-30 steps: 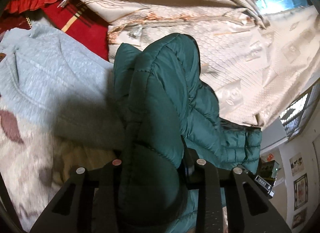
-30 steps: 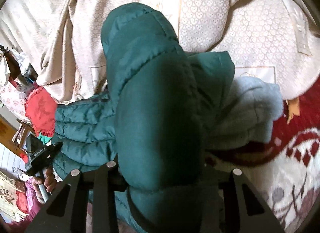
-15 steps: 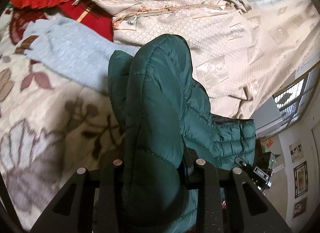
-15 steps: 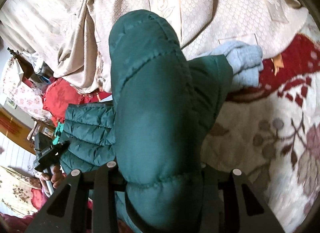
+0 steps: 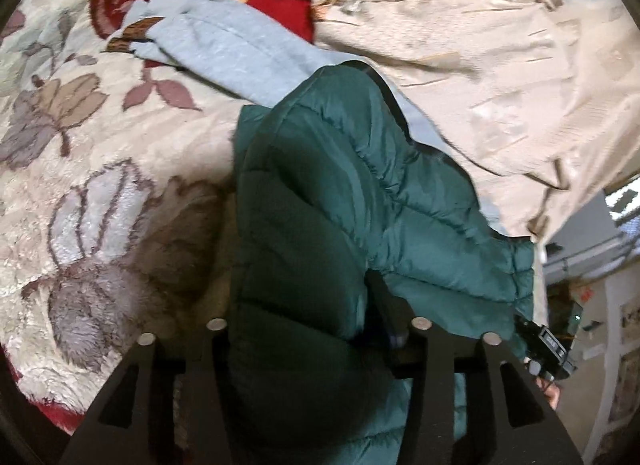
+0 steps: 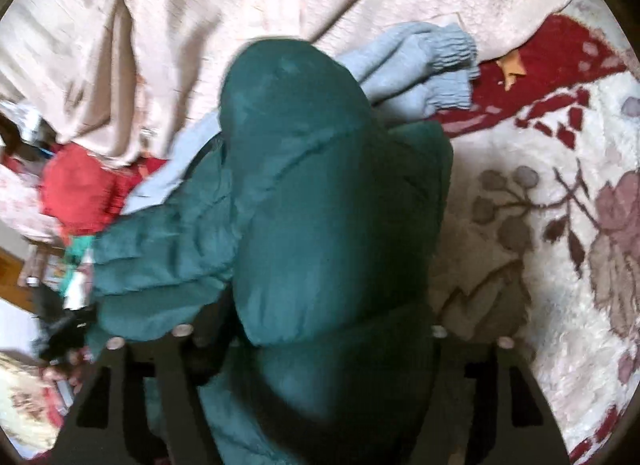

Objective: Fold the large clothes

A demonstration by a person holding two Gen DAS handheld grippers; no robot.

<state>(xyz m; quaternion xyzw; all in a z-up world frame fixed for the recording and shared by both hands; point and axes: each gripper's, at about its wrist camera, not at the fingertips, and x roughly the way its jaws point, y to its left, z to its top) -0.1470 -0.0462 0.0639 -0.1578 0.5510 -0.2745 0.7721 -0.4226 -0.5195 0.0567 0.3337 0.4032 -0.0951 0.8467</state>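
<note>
Loosely, puffy quilted green jacket (image 5: pixel 320 225) between just-opened left tool (image 5: pixel 304 313) and right tool (image 6: pixel 312 329), over plush blanket (image 5: pixel 100 205).

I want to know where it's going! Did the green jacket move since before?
Yes. The green jacket moved off the blue sweater toward the flowered blanket, which now lies beside it in the left view.

Dark green quilted puffer jacket (image 5: pixel 320 225), bunched into a thick fold, rises from 6 o'clock to frame centre in both wrist views. The rest trails to 4 o'clock in the left view, 8 o'clock in the right (image 6: pixel 168 265). It overlaps the pale blue sweater (image 5: pixel 240 53) toward 11 o'clock.
</note>
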